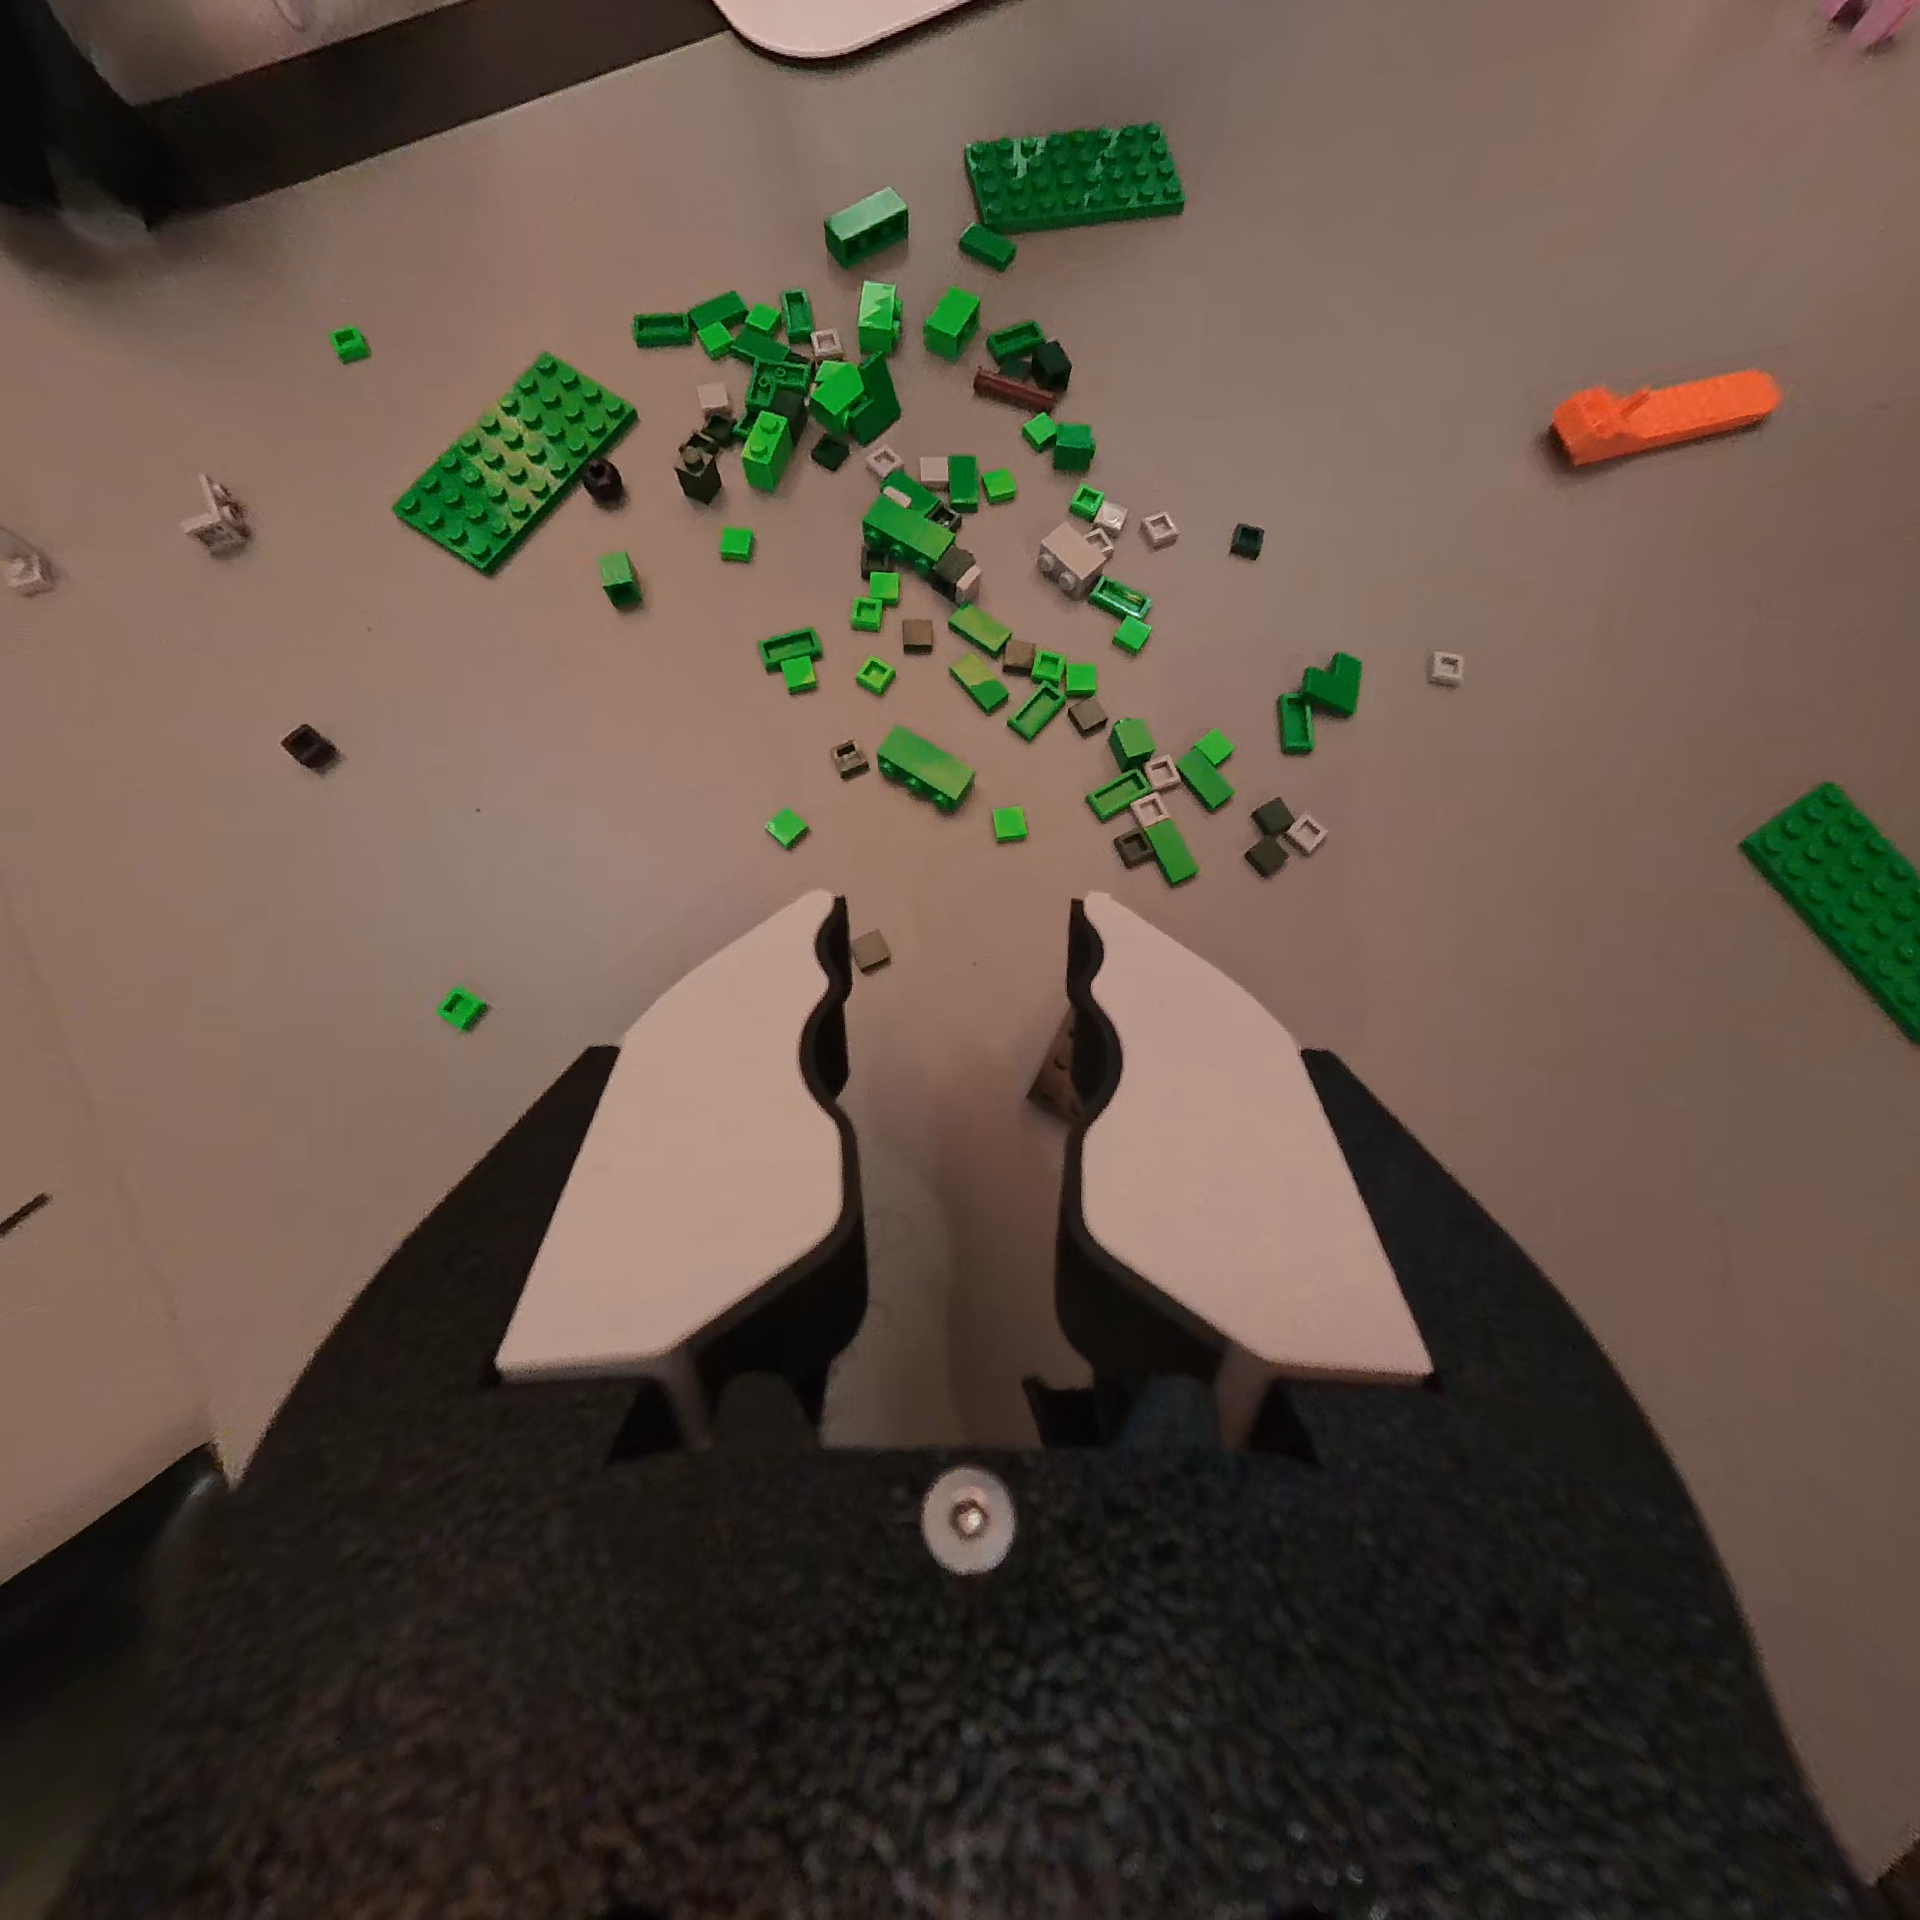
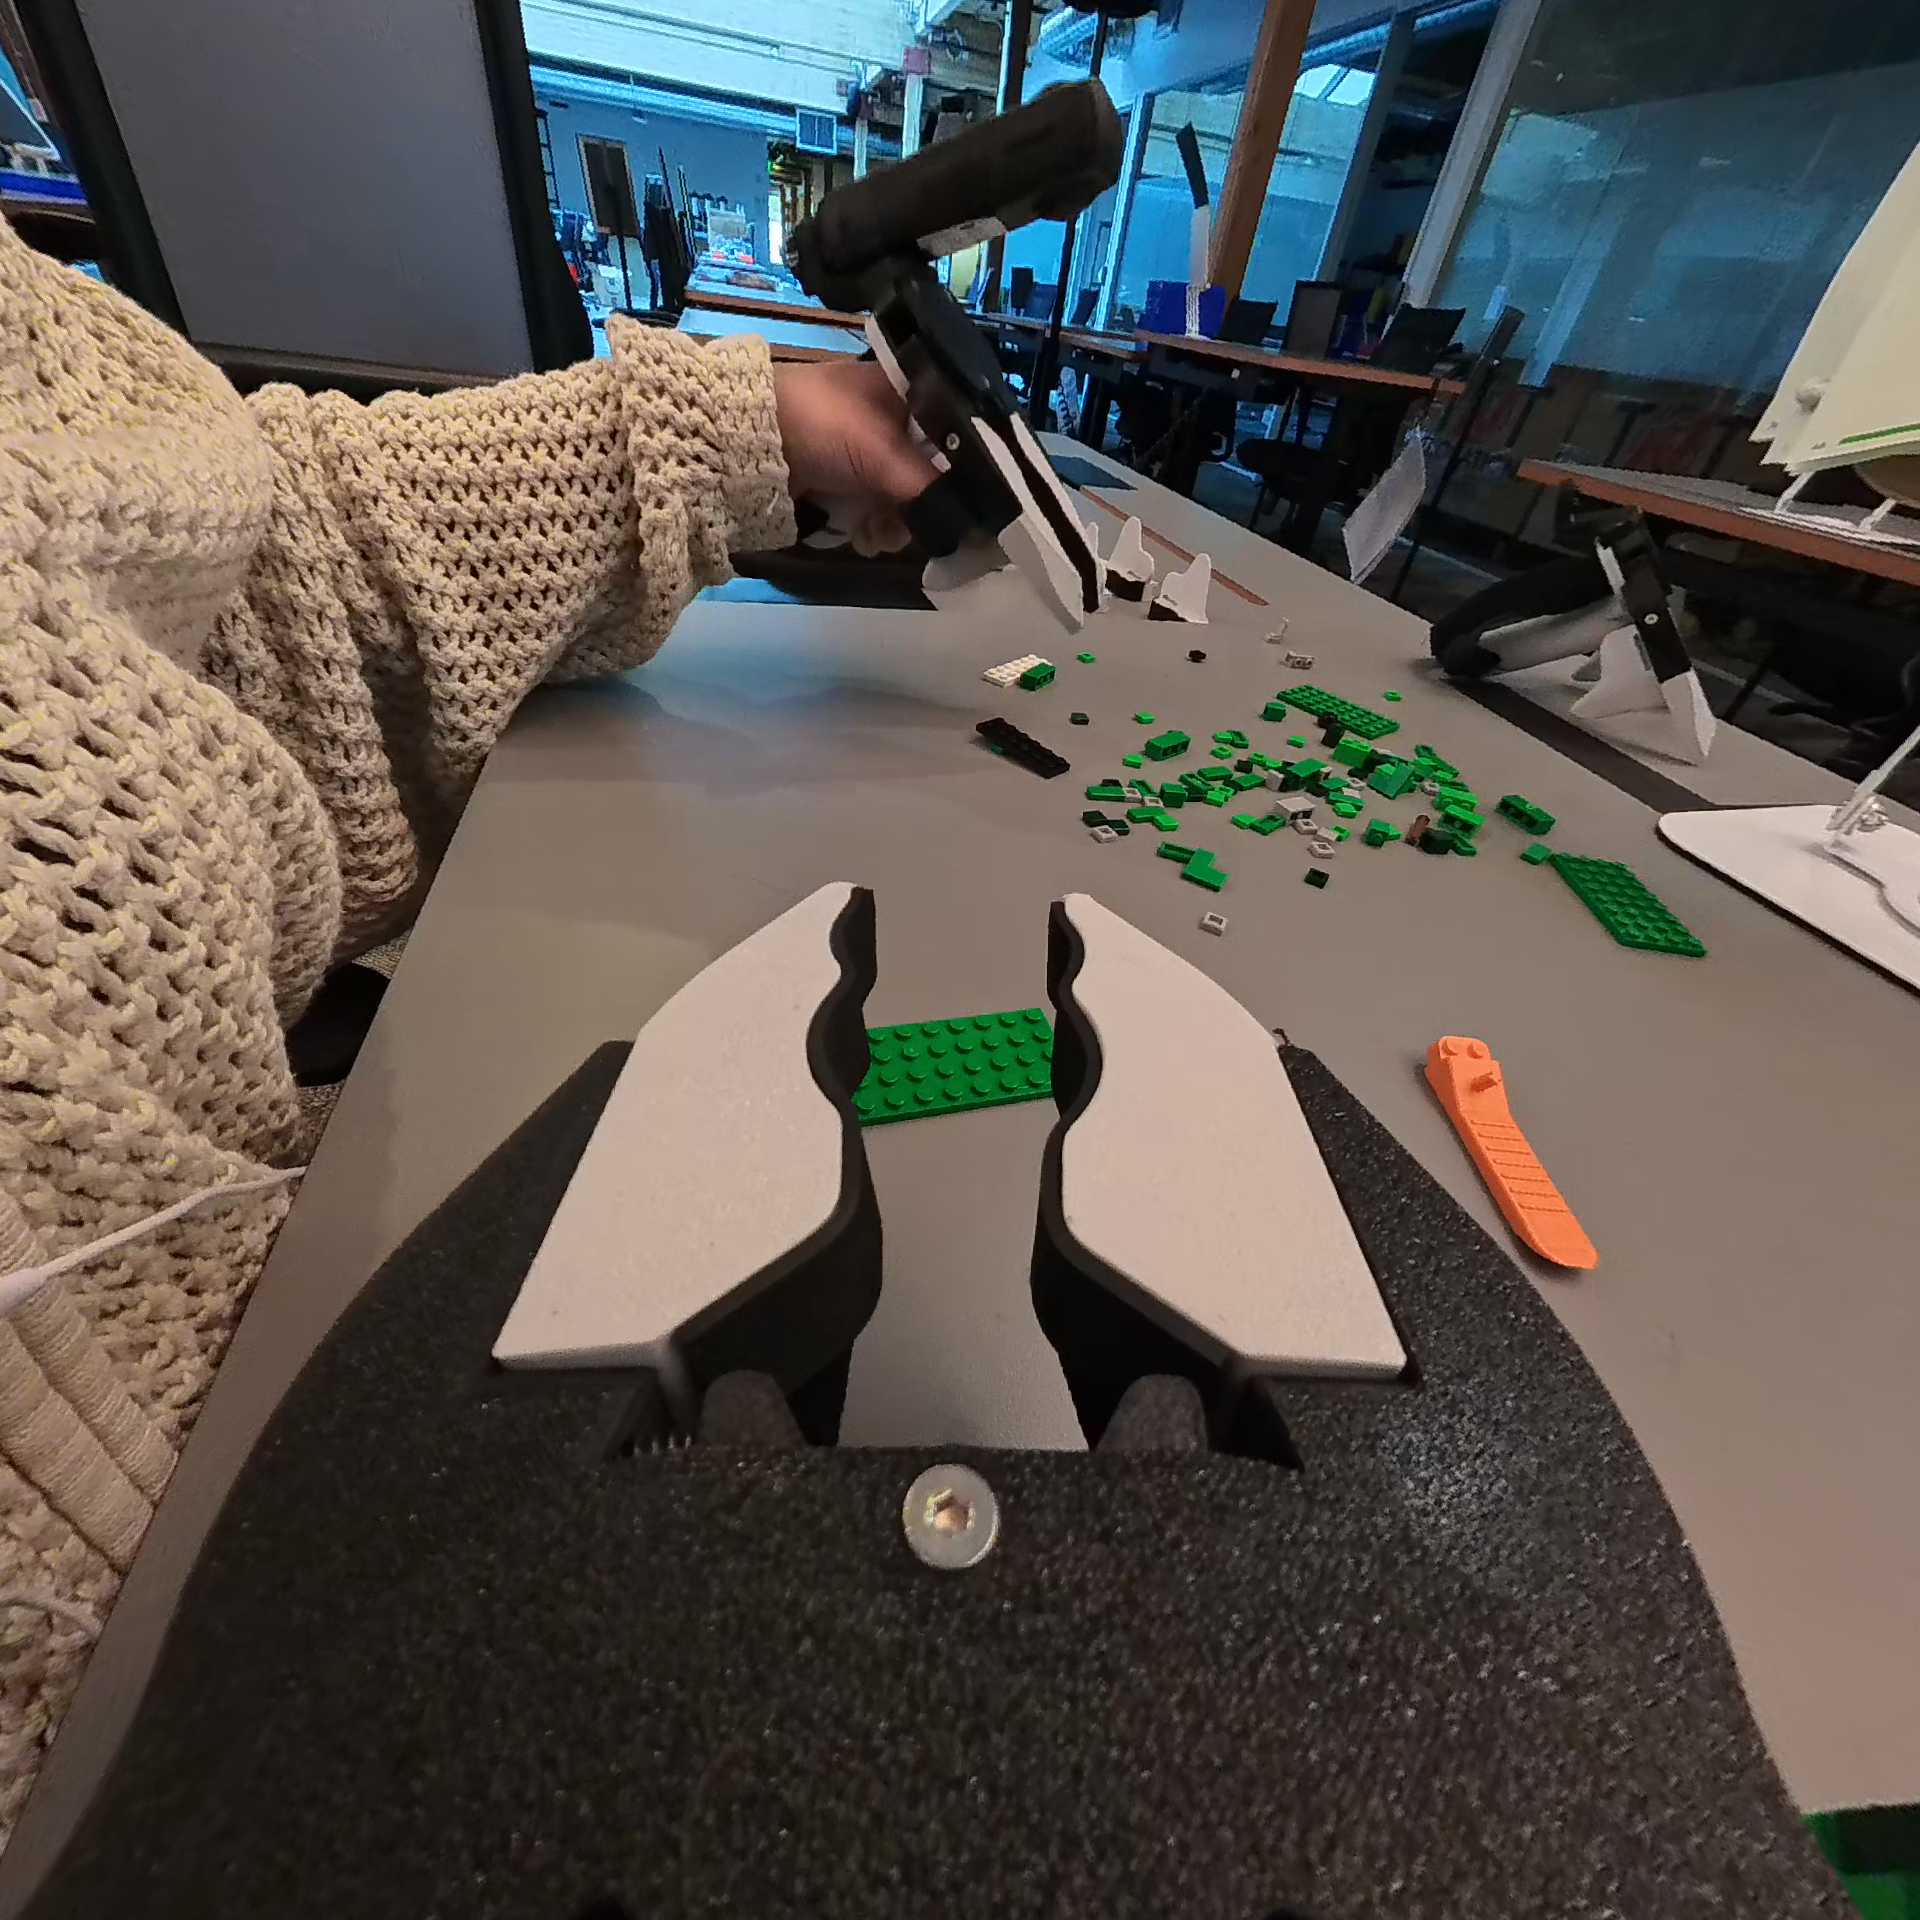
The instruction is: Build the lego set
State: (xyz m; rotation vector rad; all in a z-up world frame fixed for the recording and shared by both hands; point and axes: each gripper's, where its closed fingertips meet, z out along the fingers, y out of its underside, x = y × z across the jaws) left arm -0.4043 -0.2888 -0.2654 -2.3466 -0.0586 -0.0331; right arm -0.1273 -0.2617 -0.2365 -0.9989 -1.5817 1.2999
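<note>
Loose green, grey and dark lego pieces lie scattered on the grey table. My left gripper is open and empty above the pile's near edge, with a small olive tile on the table between its tips. Green plates lie at the left, far and right. My right gripper is open and empty, low over the table, with a green plate lying flat between its fingers. The pile lies beyond it. The left gripper shows there too, tilted down.
An orange brick separator lies right of my right gripper and also shows in the left wrist view. A black plate and a white plate lie left of the pile. A spare gripper and a white stand base sit at the right. A knit sleeve reaches in from the left. Spacing between my two grippers at the tips: around 30 cm. The right tips stand about 15 cm off the orange brick separator. My left wrist view looks at it from another angle.
</note>
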